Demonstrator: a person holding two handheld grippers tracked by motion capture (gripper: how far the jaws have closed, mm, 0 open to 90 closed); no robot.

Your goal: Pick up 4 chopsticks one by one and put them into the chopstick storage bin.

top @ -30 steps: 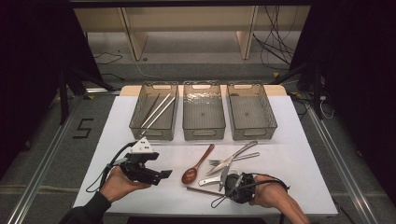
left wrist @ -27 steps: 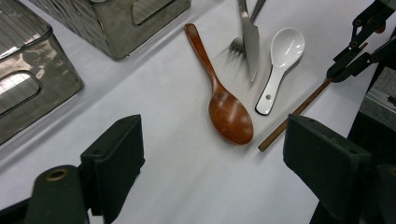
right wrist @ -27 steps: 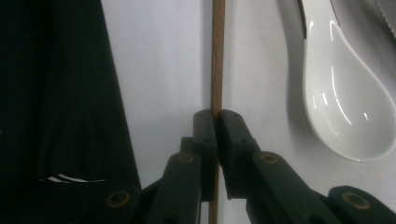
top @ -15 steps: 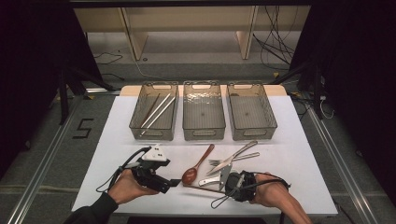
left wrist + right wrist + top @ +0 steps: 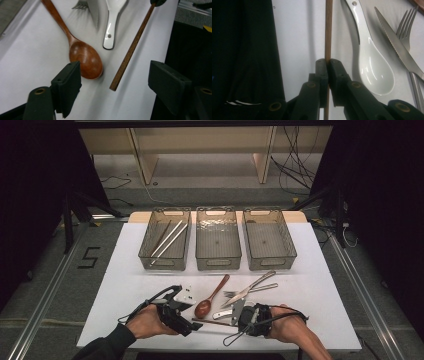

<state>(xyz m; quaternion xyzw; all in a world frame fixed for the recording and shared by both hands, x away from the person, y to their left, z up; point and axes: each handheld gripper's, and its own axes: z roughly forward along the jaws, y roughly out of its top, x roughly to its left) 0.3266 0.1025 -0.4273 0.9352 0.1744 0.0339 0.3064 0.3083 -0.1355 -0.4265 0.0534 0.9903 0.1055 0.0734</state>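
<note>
A brown chopstick (image 5: 212,322) lies near the table's front edge, and my right gripper (image 5: 235,319) is shut on one end of it. The right gripper view has the stick (image 5: 328,30) running straight out from the closed jaws of that gripper (image 5: 327,62). My left gripper (image 5: 192,322) faces the stick's other end. Its jaws stand open and have just been closing, and the free end of the stick (image 5: 125,60) lies between them untouched by the pads. The bowl of a wooden spoon (image 5: 86,60) lies beside the left pad.
A white ceramic spoon (image 5: 223,313), a knife (image 5: 248,288) and a fork (image 5: 235,293) lie just behind the chopstick. Three mesh bins stand in a row at the back; the left bin (image 5: 150,257) holds chopsticks, and the middle bin (image 5: 218,262) and right bin (image 5: 272,262) look bare.
My left gripper has moved right and slightly down, up to the chopstick's free end. The right gripper has kept still with the stick in it.
</note>
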